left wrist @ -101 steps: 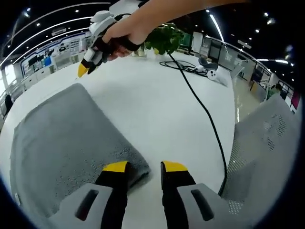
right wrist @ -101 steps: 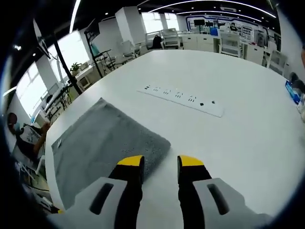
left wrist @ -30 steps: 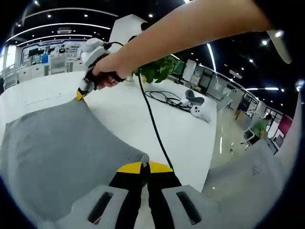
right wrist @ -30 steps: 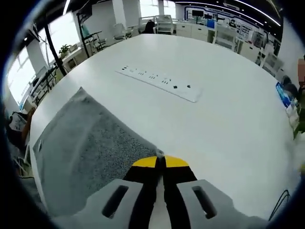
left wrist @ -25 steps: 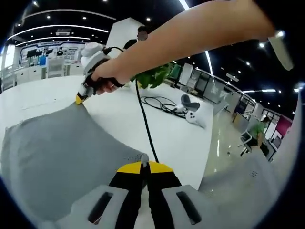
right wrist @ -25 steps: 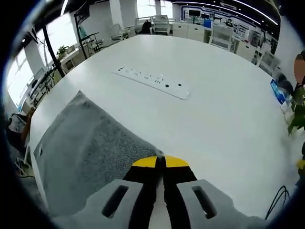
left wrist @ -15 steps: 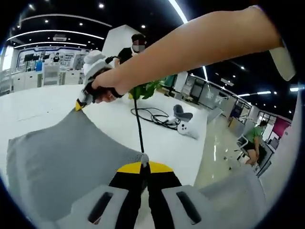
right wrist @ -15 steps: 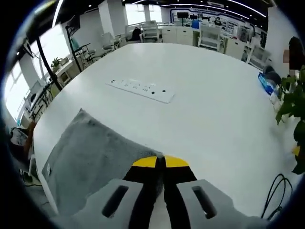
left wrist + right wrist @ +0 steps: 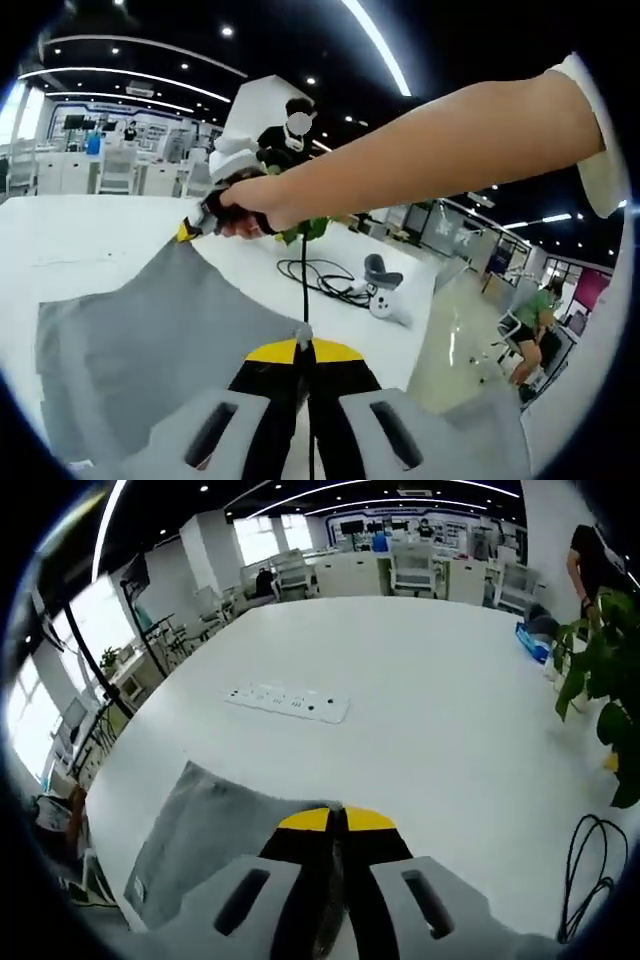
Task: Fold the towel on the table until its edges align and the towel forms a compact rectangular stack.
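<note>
Overhead, ceiling lights (image 9: 375, 40); below, white table (image 9: 420, 700).

The towel (image 9: 150, 340) runs off the near left edge of the left gripper view, and its pinched corner is buried between the left gripper's (image 9: 304, 349) closed jaws. In the right gripper view the right gripper (image 9: 336, 819) hides the towel's near part, and the black cable (image 9: 588, 880) is cut off at right
</note>
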A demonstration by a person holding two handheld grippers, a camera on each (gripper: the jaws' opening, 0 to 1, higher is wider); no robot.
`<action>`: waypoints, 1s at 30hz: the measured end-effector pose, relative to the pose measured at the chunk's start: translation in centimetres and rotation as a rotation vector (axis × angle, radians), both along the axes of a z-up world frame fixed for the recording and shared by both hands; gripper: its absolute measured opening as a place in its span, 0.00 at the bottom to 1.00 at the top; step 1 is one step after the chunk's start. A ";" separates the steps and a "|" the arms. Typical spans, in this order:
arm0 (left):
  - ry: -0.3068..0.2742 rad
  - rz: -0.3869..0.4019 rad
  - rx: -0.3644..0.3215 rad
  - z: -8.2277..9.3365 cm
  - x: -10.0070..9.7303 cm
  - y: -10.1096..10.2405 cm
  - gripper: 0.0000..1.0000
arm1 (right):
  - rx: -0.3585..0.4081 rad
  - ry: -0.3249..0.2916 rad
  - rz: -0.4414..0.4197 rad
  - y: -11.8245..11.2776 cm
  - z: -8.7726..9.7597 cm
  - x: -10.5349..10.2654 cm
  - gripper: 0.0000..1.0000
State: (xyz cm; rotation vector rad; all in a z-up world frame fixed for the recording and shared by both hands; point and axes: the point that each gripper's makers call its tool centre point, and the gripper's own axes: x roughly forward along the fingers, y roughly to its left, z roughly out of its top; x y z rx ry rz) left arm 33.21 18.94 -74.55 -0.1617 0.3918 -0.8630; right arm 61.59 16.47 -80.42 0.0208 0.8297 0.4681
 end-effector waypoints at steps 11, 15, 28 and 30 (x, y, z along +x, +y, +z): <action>-0.011 0.083 -0.030 1.4 -0.4 3.1 0.02 | 0.056 -0.020 0.024 3.5 2.7 0.7 0.00; -0.022 0.112 -0.037 1.7 -0.5 3.9 0.02 | 0.104 -0.001 0.010 4.7 3.0 1.1 0.00; -0.034 0.216 -0.084 2.5 -0.6 7.4 0.02 | 0.183 -0.002 0.047 9.3 4.7 1.8 0.00; -0.033 0.230 -0.086 2.4 -0.4 8.1 0.02 | 0.181 -0.001 0.057 10.0 4.8 1.9 0.00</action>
